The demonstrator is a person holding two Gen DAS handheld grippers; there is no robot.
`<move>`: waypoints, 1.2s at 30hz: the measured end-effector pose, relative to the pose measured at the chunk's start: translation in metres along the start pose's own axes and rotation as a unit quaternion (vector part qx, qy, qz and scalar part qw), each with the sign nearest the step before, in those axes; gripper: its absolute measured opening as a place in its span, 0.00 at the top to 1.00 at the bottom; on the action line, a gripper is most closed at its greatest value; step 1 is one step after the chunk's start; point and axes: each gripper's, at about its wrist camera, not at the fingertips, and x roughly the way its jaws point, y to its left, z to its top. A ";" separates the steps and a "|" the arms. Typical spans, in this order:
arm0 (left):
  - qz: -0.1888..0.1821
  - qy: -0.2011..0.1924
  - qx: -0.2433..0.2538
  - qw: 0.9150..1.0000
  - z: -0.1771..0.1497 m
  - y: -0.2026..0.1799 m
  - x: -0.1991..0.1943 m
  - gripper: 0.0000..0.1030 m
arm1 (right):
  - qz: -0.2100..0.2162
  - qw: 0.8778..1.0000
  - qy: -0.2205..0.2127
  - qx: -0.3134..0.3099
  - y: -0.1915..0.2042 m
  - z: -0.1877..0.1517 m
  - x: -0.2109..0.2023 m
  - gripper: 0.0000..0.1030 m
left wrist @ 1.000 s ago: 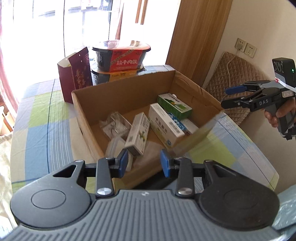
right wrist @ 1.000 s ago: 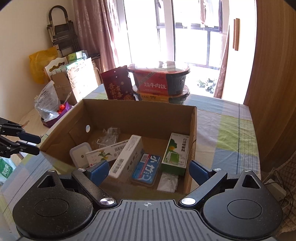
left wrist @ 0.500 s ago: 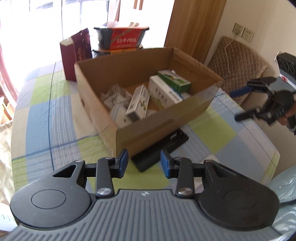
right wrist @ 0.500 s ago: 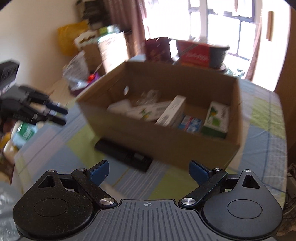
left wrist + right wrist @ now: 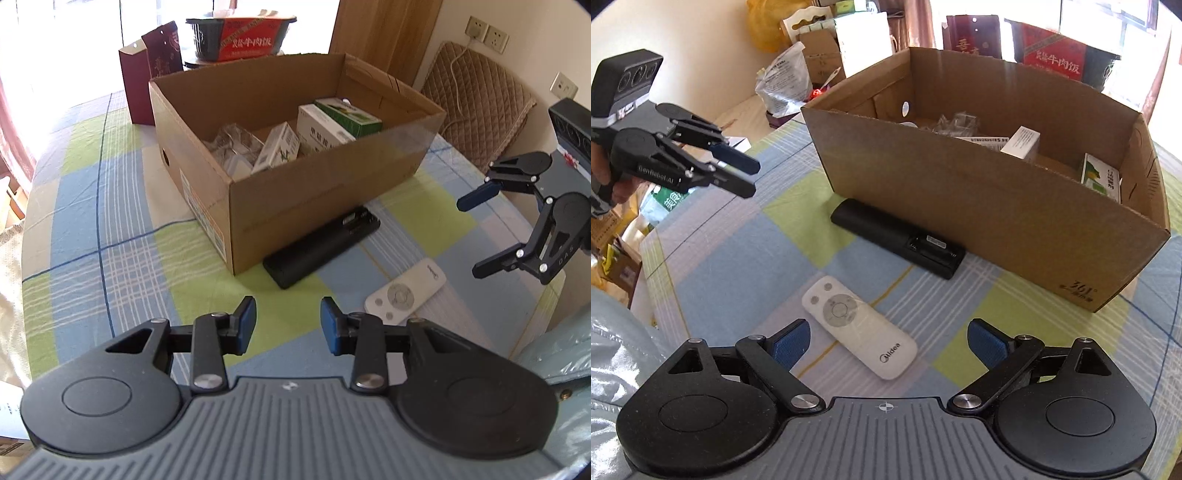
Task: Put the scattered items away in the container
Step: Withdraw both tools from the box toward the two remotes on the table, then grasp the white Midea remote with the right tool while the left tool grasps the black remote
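Both two-finger grippers hover above the checked blue, green and white tablecloth (image 5: 731, 258), each empty. Left gripper (image 5: 288, 325): blue-padded fingers (image 5: 245, 324) parted with a moderate gap, nothing between them; in the right wrist view it (image 5: 746, 177) appears at the left, held by a hand (image 5: 604, 177), its jaws a little apart. Right gripper (image 5: 886, 343): blue pads (image 5: 790, 345) spread wide, directly over the white oval remote control (image 5: 858, 326), which lies flat on the cloth without touching either pad; in the left wrist view this gripper (image 5: 476, 232) hangs at the right edge, jaws wide.

Open brown cardboard box (image 5: 979, 188): stands upright in the middle of the table and already contains several small cartons, among them a green-and-white carton (image 5: 349, 116), a white carton with blue print (image 5: 321, 127) and crumpled clear plastic packaging (image 5: 236, 138). Long black rectangular remote control (image 5: 897, 238): lies on the cloth just beside the near wall of the box, parallel to it; whether it touches the wall cannot be told. The white remote lies near it, on the side away from the box.

Behind the box stand a dark red paper gift bag (image 5: 151, 85) and a black instant-meal bowl with a red label (image 5: 240, 37).
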 end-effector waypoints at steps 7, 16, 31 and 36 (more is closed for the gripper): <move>0.006 0.017 0.005 1.000 -0.006 -0.005 0.006 0.67 | -0.006 1.000 0.014 -0.009 0.006 -0.003 0.008 0.05; 0.033 0.045 0.021 0.998 -0.009 -0.006 0.017 0.62 | 0.001 0.999 0.028 -0.034 0.019 -0.003 0.042 0.05; 0.033 0.051 0.015 0.998 -0.020 -0.001 0.023 0.62 | 0.020 0.992 0.029 -0.121 0.038 -0.003 0.078 0.54; 0.029 0.043 0.031 0.998 -0.020 -0.009 0.034 0.62 | -0.001 0.993 0.044 -0.106 0.031 -0.017 0.063 0.58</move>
